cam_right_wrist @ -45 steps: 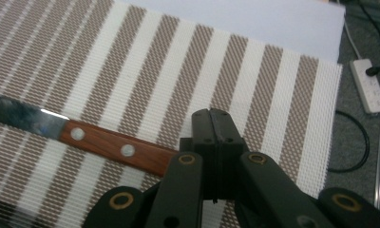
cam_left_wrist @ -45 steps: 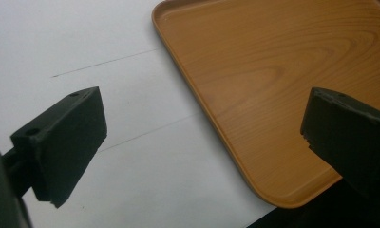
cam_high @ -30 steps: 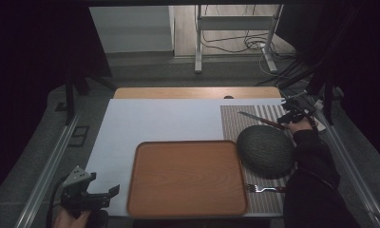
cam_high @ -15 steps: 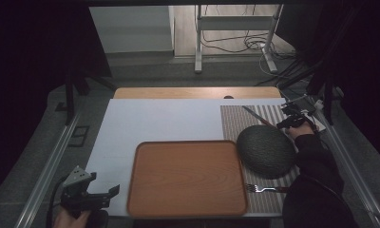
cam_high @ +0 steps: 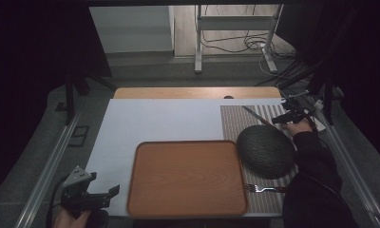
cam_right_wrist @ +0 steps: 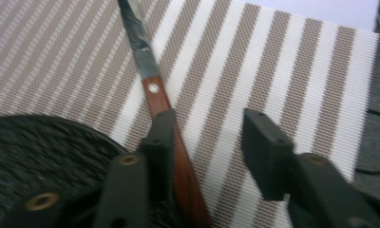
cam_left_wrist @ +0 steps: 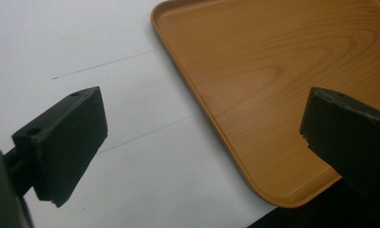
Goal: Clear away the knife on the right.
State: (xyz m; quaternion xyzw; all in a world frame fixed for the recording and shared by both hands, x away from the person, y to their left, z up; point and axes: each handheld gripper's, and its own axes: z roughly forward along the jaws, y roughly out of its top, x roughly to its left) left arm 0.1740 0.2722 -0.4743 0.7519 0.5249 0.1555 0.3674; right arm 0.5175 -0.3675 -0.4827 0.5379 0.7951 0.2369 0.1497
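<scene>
Nearest to us, the left gripper (cam_high: 90,197) sat at the near left corner of the table (cam_high: 155,118), in the same spot as a second before. We saw its jaws spread wide with nothing between them, aimed at the near left corner of the wooden tray (cam_left_wrist: 273,85), which carried nothing. We judged that hand idle.

Beside the tray, on the striped placemat (cam_high: 235,123), a fork (cam_high: 264,188) lay at the near edge, unmoved. Behind it stood the dark round bowl (cam_high: 265,150), upside down as best we could tell.

Farther out, the change. The right gripper (cam_high: 289,116) had crept slightly forward and left over the last second, and it hung just past the bowl's far rim, at the knife (cam_right_wrist: 152,85). In the right gripper view the knife lay flat on the placemat, blade pointing away, its wooden handle running down beside the left jaw. The jaws stood partly open. The handle sat against the inside of the left jaw, and the right jaw remained clear of it with bare mat between. Nothing was held yet.

We took this as the final line-up for picking up the knife. The handle lay off-centre in the gap, so closing could push it sideways. The bowl (cam_right_wrist: 45,156) was close on the left.
</scene>
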